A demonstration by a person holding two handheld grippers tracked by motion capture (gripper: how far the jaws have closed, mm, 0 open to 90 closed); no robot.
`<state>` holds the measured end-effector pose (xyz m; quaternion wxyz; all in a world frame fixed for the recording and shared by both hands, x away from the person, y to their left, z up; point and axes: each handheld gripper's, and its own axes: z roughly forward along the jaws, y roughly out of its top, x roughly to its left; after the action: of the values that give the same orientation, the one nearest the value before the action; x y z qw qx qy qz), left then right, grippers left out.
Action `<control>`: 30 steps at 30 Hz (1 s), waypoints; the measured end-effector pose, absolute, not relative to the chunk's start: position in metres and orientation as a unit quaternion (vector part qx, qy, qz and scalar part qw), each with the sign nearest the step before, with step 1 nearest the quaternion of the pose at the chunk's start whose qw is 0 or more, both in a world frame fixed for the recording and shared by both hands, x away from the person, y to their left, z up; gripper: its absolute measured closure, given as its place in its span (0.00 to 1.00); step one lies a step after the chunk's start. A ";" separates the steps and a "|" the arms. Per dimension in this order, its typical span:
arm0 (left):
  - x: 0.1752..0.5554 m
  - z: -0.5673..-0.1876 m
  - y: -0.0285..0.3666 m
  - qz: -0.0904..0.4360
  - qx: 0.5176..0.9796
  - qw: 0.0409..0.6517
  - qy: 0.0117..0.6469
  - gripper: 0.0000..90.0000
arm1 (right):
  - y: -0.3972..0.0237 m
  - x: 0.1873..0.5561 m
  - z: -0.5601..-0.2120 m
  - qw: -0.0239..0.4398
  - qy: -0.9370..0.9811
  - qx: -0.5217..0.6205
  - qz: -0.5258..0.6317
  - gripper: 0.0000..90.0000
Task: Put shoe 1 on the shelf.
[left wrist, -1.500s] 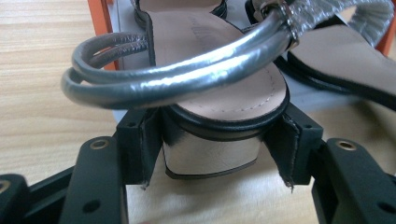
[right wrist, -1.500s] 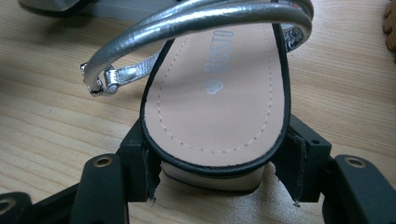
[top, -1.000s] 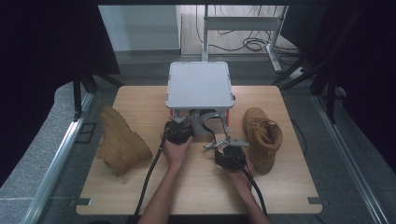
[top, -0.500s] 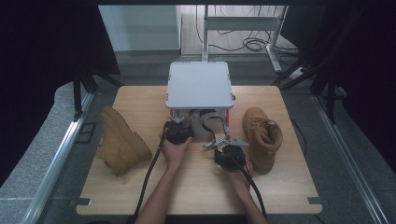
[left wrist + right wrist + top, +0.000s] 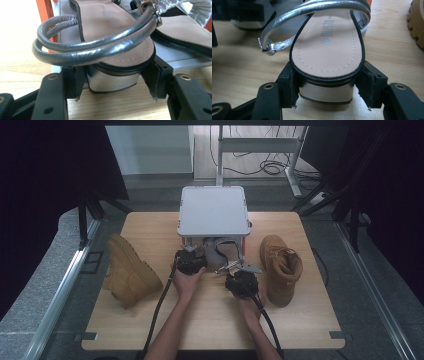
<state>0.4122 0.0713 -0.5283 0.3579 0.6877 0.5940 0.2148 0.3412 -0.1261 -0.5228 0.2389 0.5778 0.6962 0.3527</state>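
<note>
Two silver sandals at table centre, just in front of the grey box point(image 5: 214, 211), heels toward the near edge.

Left gripper point(image 5: 113, 86): black jaws clamped on the block heel of the left sandal point(image 5: 113, 37). Heel smooth, metallic, squared. Insole tan and matte with a stitched border and black edge. Two glossy grey tubular straps arch across the heel end. Long axis away from the camera, toe end on the grey box base.

Right gripper point(image 5: 327, 91): pads pinching the silver block heel of the right sandal point(image 5: 329, 47). Same tan stitched insole, printed brand mark, silver strap with small ring. Long axis away from the jaws, toe toward the box.

Light wooden table point(image 5: 150, 320). Tan nubuck boots: left boot point(image 5: 129, 270) on its side, right boot point(image 5: 281, 267) upright, lugged sole.
</note>
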 end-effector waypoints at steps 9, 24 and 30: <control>0.412 -0.529 0.072 0.212 0.687 0.360 0.594 0.45 | -0.121 0.362 -0.522 0.238 0.684 0.588 0.361 0.45; 0.412 -0.529 0.072 0.210 0.684 0.364 0.597 0.44 | -0.105 0.402 -0.523 0.256 0.674 0.596 0.353 0.45; 0.412 -0.529 0.072 0.210 0.686 0.362 0.596 0.44 | -0.104 0.411 -0.526 0.260 0.676 0.594 0.351 0.45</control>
<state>0.4123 0.0722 -0.5287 0.3620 0.6856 0.5957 0.2098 0.4114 -0.1042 -0.5262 0.2602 0.5938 0.6757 0.3508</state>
